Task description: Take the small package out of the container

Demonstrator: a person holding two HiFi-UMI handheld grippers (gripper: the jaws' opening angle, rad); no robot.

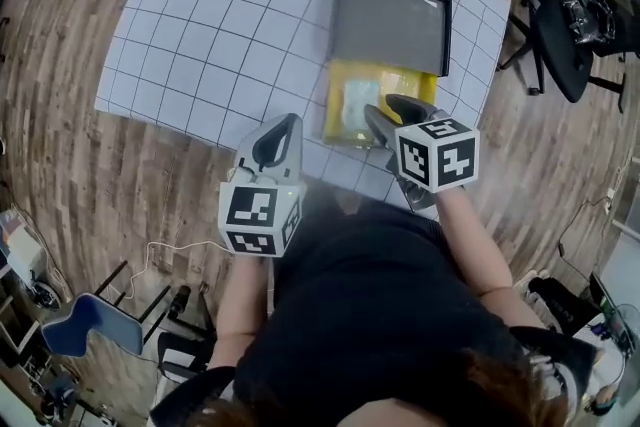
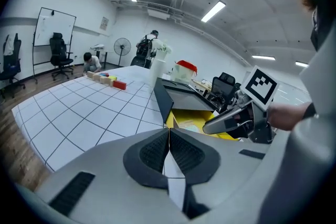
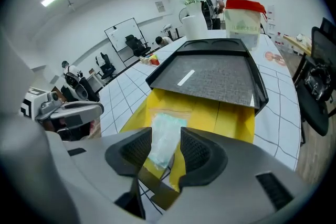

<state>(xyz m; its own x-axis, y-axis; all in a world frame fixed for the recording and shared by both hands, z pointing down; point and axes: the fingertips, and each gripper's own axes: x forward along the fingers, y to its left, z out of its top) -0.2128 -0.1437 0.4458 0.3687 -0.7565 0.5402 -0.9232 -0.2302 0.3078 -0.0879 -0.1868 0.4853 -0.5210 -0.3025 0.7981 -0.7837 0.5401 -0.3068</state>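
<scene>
Pale green small package (image 3: 166,124) on flat yellow container (image 3: 223,119), between spread jaws of right gripper (image 3: 166,135); left gripper (image 2: 169,132) pressed together.

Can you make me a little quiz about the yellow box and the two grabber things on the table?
1. True or false: the left gripper has its fingers closed together with nothing between them.
2. What colour is the container that the small package lies in? A) red B) yellow C) blue
3. Fill in the gap: the right gripper has its fingers ____, with the small package showing between them.

Key: 1 true; 2 B; 3 open.
</scene>
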